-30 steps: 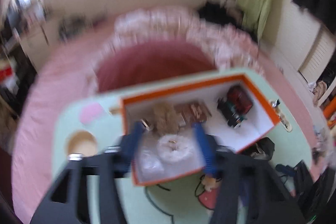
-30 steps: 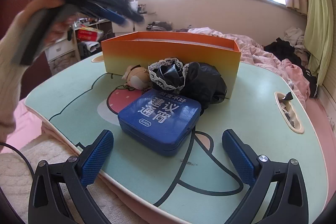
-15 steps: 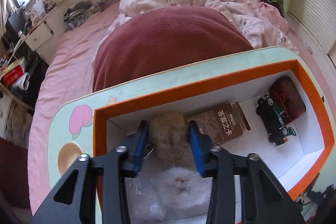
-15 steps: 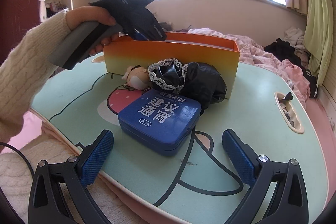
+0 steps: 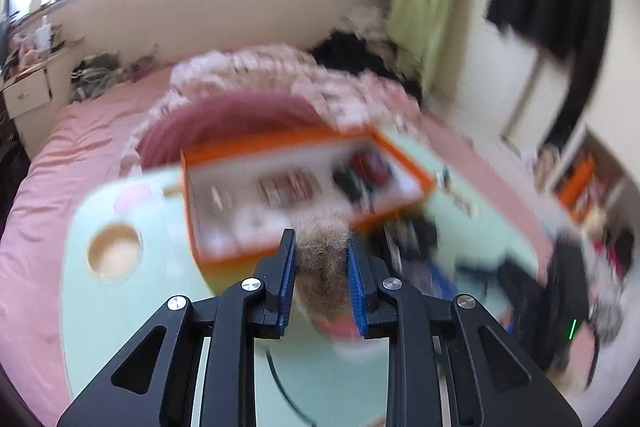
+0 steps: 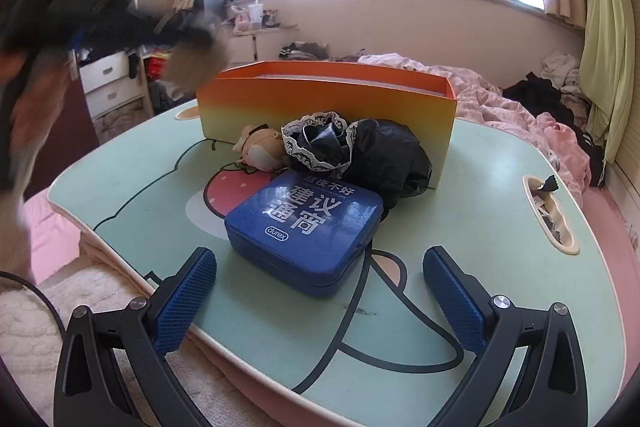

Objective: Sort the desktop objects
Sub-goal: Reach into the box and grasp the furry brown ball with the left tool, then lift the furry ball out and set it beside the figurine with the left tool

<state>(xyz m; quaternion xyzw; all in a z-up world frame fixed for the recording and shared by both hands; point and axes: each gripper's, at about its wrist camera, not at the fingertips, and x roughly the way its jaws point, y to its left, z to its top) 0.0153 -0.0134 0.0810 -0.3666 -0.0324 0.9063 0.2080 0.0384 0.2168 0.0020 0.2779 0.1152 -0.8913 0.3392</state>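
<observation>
Clearly, the left gripper [image 5: 321, 259] is closed on a tan fluffy ball [image 5: 322, 247]; both blue pads press into the fur, and the ball hangs in the air above the near edge of the orange box [image 5: 304, 183]. That view is very blurred, so the things inside the box are not readable. In the right wrist view the same ball [image 6: 196, 61] is seen at 10 o'clock from the box [image 6: 326, 105], held up higher than its rim, with the person's hand [image 6: 28, 99] blurred behind it.

The right gripper [image 6: 320, 291] stands wide open and holds nothing; it hovers at the near edge of the mint-green worktop [image 6: 480, 211], pointing at a blue tin [image 6: 304, 229]. The lid of the tin has the brand "durex" in a small oval and large white Chinese characters, 建议通宵, with a smaller line above that I cannot read well. At 12 o'clock from the tin, touching it, lies a black bundle with white lace trim [image 6: 352, 151], pushed against the front wall of the box. At 11 o'clock from the tin, just beside the bundle, lies a small beige doll head [image 6: 260, 149]. A printed strawberry [image 6: 236, 189] shows on the worktop under them
</observation>
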